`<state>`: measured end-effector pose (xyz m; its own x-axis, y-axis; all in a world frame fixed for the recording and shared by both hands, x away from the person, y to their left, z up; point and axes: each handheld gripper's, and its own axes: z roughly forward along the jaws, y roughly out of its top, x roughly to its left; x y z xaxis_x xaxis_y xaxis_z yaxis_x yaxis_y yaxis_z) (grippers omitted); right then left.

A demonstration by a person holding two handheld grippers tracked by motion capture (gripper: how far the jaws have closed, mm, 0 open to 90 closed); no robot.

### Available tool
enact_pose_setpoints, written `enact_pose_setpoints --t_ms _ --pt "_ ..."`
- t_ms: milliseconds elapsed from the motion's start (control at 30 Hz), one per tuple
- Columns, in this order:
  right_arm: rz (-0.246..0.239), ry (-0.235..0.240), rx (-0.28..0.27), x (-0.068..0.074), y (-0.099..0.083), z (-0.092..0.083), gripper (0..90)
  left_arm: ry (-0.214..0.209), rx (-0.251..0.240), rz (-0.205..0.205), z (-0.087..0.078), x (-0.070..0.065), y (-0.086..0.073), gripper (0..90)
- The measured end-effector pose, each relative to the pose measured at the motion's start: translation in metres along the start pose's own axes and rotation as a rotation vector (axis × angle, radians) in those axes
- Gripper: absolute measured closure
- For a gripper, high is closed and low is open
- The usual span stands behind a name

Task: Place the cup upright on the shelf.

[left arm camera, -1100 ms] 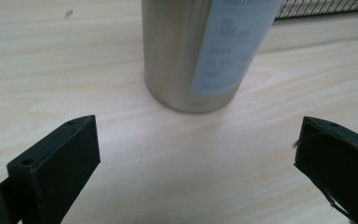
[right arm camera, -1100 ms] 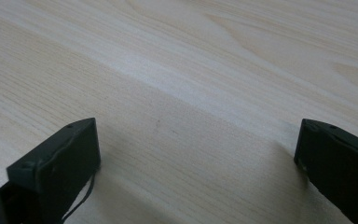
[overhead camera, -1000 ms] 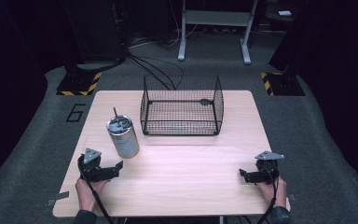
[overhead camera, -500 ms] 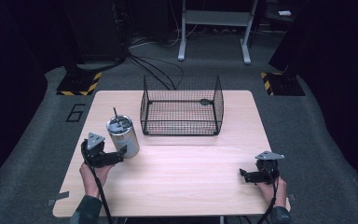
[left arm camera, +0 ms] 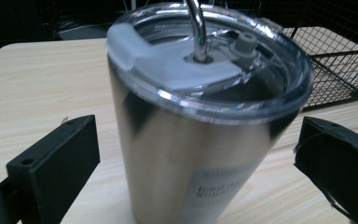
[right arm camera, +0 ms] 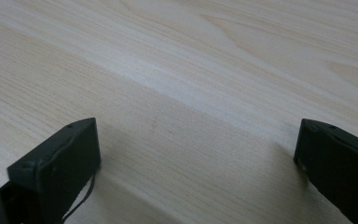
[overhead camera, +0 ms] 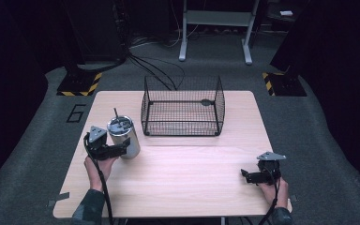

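Steel tumbler (overhead camera: pixel 123 137) stands upright on the left part of the worktop (overhead camera: pixel 187 164), just left of the wire basket's (overhead camera: pixel 183 107) front left corner and apart from it. Clear lid on, metal straw (left arm camera: pixel 196 28) through the lid's centre hole.

Left claw (overhead camera: pixel 122 151) is at the tumbler's near side. In the left gripper view the jaws stand wide apart, one on each side of the tumbler's body (left arm camera: pixel 186 158), with worktop visible between each jaw and the steel wall. No contact, nothing held.

Right claw (overhead camera: pixel 244 175) rests low over the near right part of the worktop, well apart from tumbler and basket. In the right gripper view (right arm camera: pixel 196 158) its jaws are spread wide over bare wood, holding nothing.

Step in hand, as judged: approach for a side grasp of the tumbler; jaws bracket it but are not closed.

Next move calls for: advance slightly so the pads sit on the widest line of the body, then close squarely. The wall is smooth and tapered, so slipping seems possible; grip below the lid and keep it upright. The basket is the likely destination.
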<state>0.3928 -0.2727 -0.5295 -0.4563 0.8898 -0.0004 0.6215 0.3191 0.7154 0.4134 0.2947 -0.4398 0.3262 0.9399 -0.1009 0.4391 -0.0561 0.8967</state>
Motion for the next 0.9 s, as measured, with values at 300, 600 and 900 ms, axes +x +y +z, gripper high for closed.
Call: enact_pose_setpoints --t_ms 300,600,900 --pt "0.000 -0.001 -0.001 0.000 0.000 0.000 0.0 0.020 -0.035 0.005 0.009 -0.005 0.009 0.0" --pt "0.000 -0.002 -0.001 0.000 0.000 0.000 0.0 0.058 -0.049 0.016 0.017 -0.008 0.009 0.0" --pt "0.007 -0.004 0.002 0.001 0.000 0.000 0.0 0.078 -0.080 -0.005 0.022 -0.009 0.005 2.0"
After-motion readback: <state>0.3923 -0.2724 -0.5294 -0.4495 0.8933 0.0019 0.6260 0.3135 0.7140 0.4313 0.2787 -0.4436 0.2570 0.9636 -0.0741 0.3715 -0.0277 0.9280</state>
